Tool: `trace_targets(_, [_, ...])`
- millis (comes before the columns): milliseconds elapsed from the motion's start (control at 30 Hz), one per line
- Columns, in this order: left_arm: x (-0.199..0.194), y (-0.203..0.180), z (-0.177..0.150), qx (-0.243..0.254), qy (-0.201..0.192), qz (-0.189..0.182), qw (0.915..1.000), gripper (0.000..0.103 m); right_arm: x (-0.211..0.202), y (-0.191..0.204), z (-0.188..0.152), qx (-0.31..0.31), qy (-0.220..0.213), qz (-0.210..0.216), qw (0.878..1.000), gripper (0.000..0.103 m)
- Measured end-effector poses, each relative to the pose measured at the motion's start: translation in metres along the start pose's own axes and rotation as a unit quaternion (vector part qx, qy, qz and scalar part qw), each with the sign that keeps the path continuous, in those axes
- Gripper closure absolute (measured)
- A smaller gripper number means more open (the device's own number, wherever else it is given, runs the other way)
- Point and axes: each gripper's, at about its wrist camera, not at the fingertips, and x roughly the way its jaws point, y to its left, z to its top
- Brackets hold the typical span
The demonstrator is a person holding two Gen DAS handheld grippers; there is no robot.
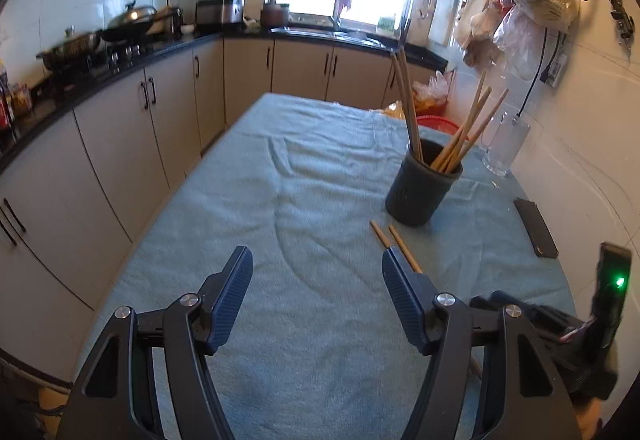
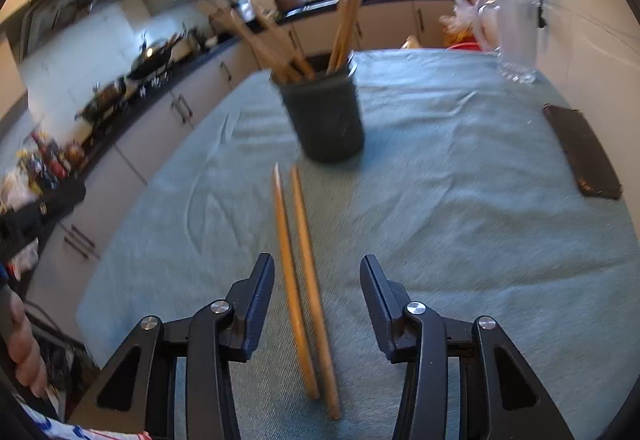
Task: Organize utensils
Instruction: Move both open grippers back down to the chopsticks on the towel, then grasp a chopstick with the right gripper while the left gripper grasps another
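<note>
A table covered by a teal cloth (image 1: 312,176) fills both views. Its left edge runs along a narrow aisle beside the beige base cabinets (image 1: 120,144); its right edge lies close to the tiled wall. A broad bare stretch of cloth is seen on the left half, ahead of the left gripper (image 1: 317,264).

A dark holder (image 2: 326,112) stands upright right of centre, with several chopsticks leaning outward from it. A clear glass (image 1: 505,144) stands beyond it near the wall, and a dark flat phone (image 2: 582,150) lies along the right edge.

Two loose wooden chopsticks (image 2: 302,280) lie flat on the cloth, side by side and nearly parallel. Their long axis runs from the near side toward the holder, the far tips pointing at its base but stopping short of it.

The right gripper (image 2: 318,288) is seen with jaws parted to a moderate gap, the pair lying between the fingers (image 2: 256,300); no contact with either pad is visible. The view is motion-blurred.

The left gripper's jaws are held wide, with nothing between them; the pair passes just behind its right finger (image 1: 400,280).
</note>
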Motion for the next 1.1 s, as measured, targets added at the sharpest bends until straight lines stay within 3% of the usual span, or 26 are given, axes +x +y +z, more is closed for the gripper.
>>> trace_targets(100, [0.003,0.003,-0.005,-0.002,0.008,-0.007,0.9999,0.037,0.012,0.006,-0.005,-0.019,0.018,-0.013,1.000,0.072])
trace_targets(267, [0.009,0.011,-0.008,-0.017,0.016,-0.003,0.9997,0.037,0.015,0.019,-0.011,-0.036,0.021,0.035,0.999,0.072])
trace_targets(500, [0.016,0.027,-0.010,-0.040,0.032,-0.009,0.9986,0.037,0.047,0.027,-0.012,-0.048,0.067,0.009,0.997,0.072])
trace_targets(700, [0.022,0.034,-0.010,-0.053,0.040,-0.017,0.9976,0.037,0.049,0.030,-0.012,-0.035,0.073,0.000,0.997,0.070])
trace_targets(800, [0.027,0.035,-0.012,-0.057,0.046,-0.018,0.9971,0.037,0.052,0.039,-0.015,-0.017,0.091,0.044,0.995,0.070])
trace_targets(933, [0.027,0.038,-0.012,-0.059,0.047,-0.013,0.9971,0.037,0.051,0.059,-0.018,-0.041,0.100,0.094,0.990,0.071])
trace_targets(1033, [0.029,0.038,-0.013,-0.054,0.050,-0.009,0.9973,0.037,0.036,0.053,-0.012,-0.051,0.067,0.064,0.994,0.070])
trace_targets(1100, [0.035,0.034,-0.016,-0.048,0.060,-0.010,0.9970,0.037,0.027,0.040,-0.007,-0.057,0.047,0.010,0.997,0.070])
